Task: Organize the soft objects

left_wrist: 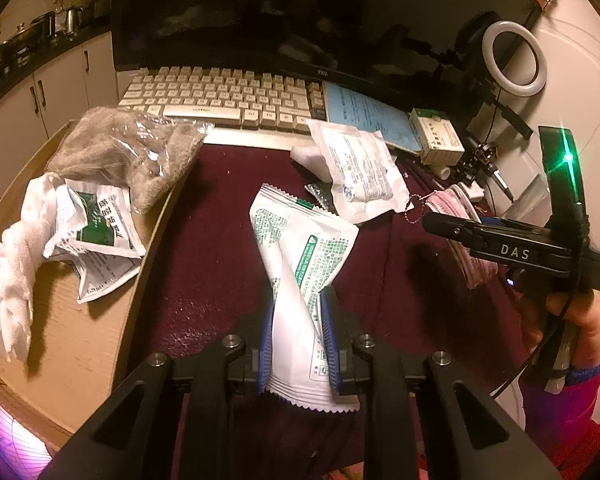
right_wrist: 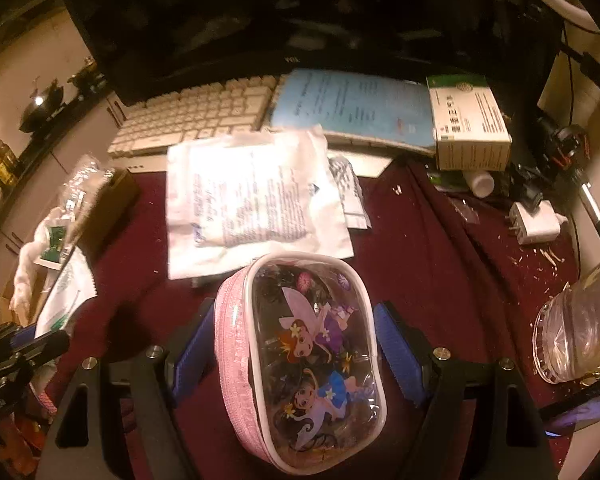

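My left gripper (left_wrist: 298, 320) is shut on a white sachet with green print (left_wrist: 300, 248), held above the dark red cloth (left_wrist: 212, 248). My right gripper (right_wrist: 296, 340) is shut on a pink zip pouch with a clear cartoon-fairy face (right_wrist: 300, 360); it shows at the right in the left wrist view (left_wrist: 472, 256). A cardboard box (left_wrist: 72, 344) at the left holds more sachets (left_wrist: 100, 220), a white fluffy cloth (left_wrist: 16, 276) and a bagged grey cloth (left_wrist: 132, 148). Another white packet (left_wrist: 360, 172) (right_wrist: 252, 200) lies on the cloth ahead.
A white keyboard (left_wrist: 220, 96) and a dark monitor (left_wrist: 300, 12) stand at the back. A blue booklet (right_wrist: 352, 104) and a small medicine box (right_wrist: 468, 120) lie at back right. A ring light (left_wrist: 514, 62), a white charger (right_wrist: 536, 228) and a glass jar (right_wrist: 580, 332) are at the right.
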`<state>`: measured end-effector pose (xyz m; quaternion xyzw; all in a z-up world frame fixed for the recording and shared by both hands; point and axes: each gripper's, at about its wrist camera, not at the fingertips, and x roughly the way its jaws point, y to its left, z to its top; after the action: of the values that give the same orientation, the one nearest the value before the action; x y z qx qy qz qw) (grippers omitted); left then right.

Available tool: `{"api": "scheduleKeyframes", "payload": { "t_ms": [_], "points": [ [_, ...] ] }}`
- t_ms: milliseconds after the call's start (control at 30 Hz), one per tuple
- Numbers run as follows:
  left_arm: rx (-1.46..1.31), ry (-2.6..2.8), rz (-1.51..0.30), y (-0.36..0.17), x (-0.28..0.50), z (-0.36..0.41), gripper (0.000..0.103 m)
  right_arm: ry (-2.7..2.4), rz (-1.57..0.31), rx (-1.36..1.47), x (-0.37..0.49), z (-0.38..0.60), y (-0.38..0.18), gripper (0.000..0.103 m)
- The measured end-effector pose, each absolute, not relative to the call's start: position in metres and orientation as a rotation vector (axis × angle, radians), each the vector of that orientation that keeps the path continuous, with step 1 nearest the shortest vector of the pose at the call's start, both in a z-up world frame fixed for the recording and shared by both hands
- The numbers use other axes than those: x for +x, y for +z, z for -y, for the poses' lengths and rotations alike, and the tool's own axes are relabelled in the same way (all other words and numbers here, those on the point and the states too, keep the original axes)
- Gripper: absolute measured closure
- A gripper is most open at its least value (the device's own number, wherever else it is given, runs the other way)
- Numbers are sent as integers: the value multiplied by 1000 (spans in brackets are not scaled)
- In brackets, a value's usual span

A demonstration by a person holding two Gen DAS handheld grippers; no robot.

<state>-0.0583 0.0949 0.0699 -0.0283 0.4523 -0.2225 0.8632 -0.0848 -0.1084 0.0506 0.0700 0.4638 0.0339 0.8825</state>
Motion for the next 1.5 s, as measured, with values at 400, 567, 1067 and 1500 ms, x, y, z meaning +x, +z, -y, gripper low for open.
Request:
{"api": "scheduleKeyframes", "payload": {
  "t_ms": [400,567,1067,1500],
  "points": [
    [-128,-442,-896,94,-64,-122,82,193,-873,103,-87,72,87,21],
    [-155,-412,-878,99,-65,-137,82,261,-870,69,-79,47,92,21],
    [-245,-297,-821,116,-75,-198,82,386,-847,33,-71,-6,101,21],
    [-282,-246,-811,109,-77,-226,82,443,-851,0,-64,-32,105,21]
  ]
}}
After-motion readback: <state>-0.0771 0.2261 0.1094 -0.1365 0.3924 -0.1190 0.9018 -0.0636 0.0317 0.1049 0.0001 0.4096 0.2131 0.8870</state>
